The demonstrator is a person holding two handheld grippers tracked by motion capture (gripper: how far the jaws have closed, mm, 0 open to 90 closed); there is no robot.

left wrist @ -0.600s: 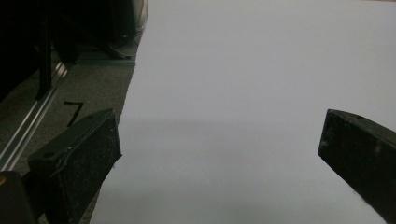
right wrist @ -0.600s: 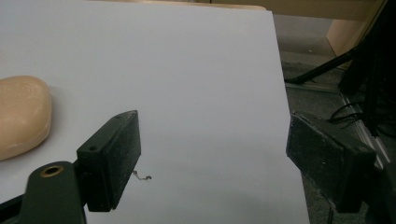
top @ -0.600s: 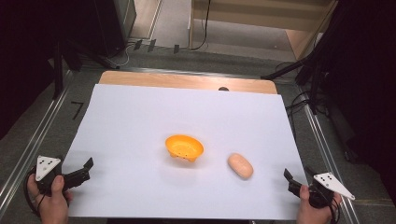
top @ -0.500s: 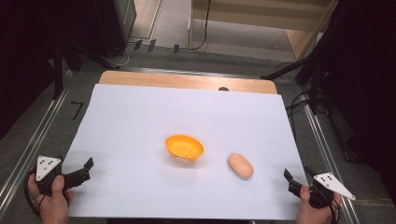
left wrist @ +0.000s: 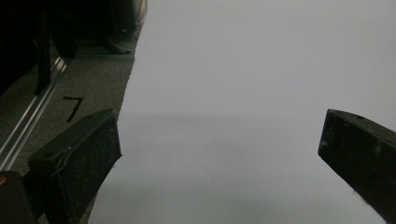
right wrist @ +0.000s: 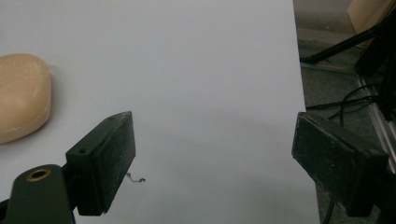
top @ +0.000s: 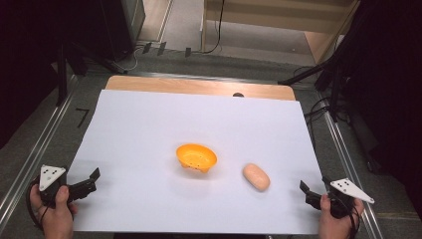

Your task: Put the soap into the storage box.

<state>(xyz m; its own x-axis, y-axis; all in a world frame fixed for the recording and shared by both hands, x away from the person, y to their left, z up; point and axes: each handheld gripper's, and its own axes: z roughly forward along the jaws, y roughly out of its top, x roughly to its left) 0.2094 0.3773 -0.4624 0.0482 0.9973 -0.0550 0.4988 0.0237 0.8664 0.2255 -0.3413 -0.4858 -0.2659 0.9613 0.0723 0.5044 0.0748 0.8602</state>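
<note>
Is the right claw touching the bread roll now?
Apart. In the high view, white sheet shows between the right claw and the bread roll; the right gripper view shows open jaws holding nothing.

The high view looks forward and down from above the person's side, taking in the whole white sheet point(top: 199, 129) from some way off. The left gripper view sits low and close at the sheet's near left corner, facing along its left edge. The right gripper view sits low at the near right corner, facing far. It shares the pale oval lump point(right wrist: 21, 95) with the high view point(top: 256, 176).
</note>
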